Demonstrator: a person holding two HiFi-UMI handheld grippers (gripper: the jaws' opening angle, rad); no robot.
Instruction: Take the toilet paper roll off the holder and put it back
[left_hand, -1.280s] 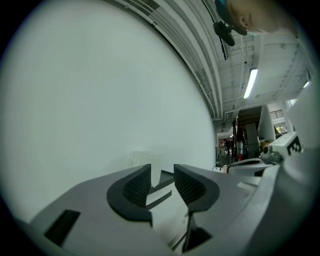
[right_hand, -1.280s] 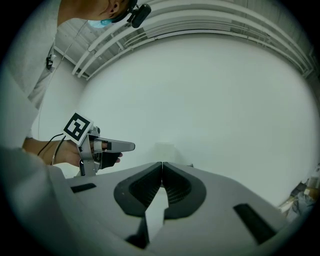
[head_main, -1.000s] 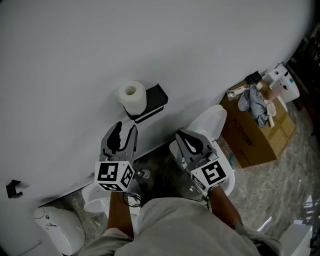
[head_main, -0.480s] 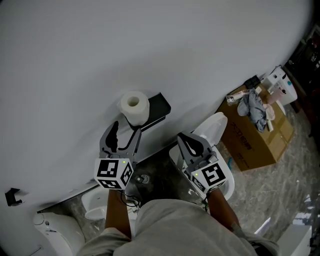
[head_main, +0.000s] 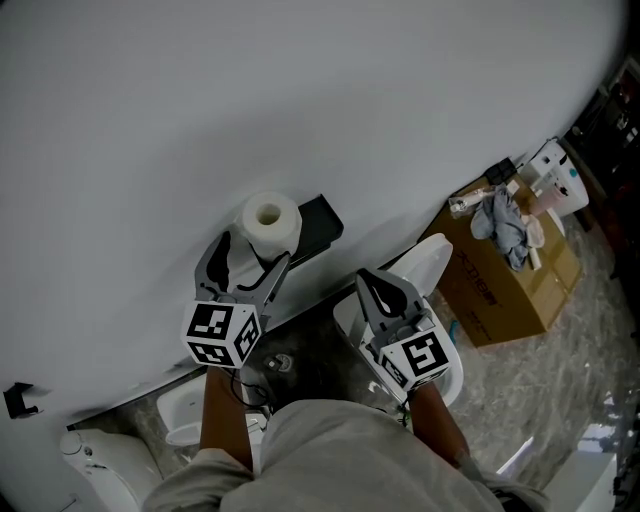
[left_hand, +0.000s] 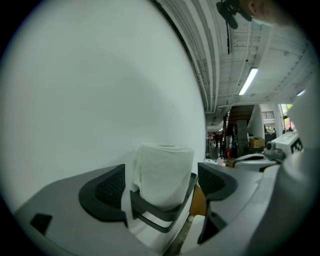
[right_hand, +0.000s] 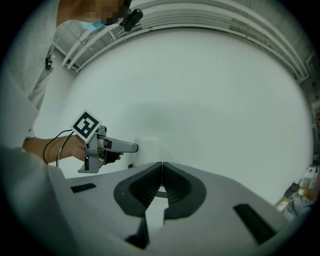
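The white wall fills most of the head view, and the black holder is fixed to it with the toilet paper roll standing upright in its bracket, not yet lifted.

Over the last second the left gripper has climbed from below the holder up to it. Its jaws are spread wide and now reach either side of the roll's lower part. In the left gripper view the roll stands right between the two dark pads, with the holder's bracket wrapped across its front. Whether a pad already touches the paper is hard to tell from this angle; most likely there is a little gap. So the approach looks done, and closing on the roll should be the next step.

The left forearm reaches up and forward towards the holder, marker cube facing the head camera. The right gripper has scarcely moved: it hangs below and to the right of the holder, jaws pressed together on nothing, pointing at the wall.
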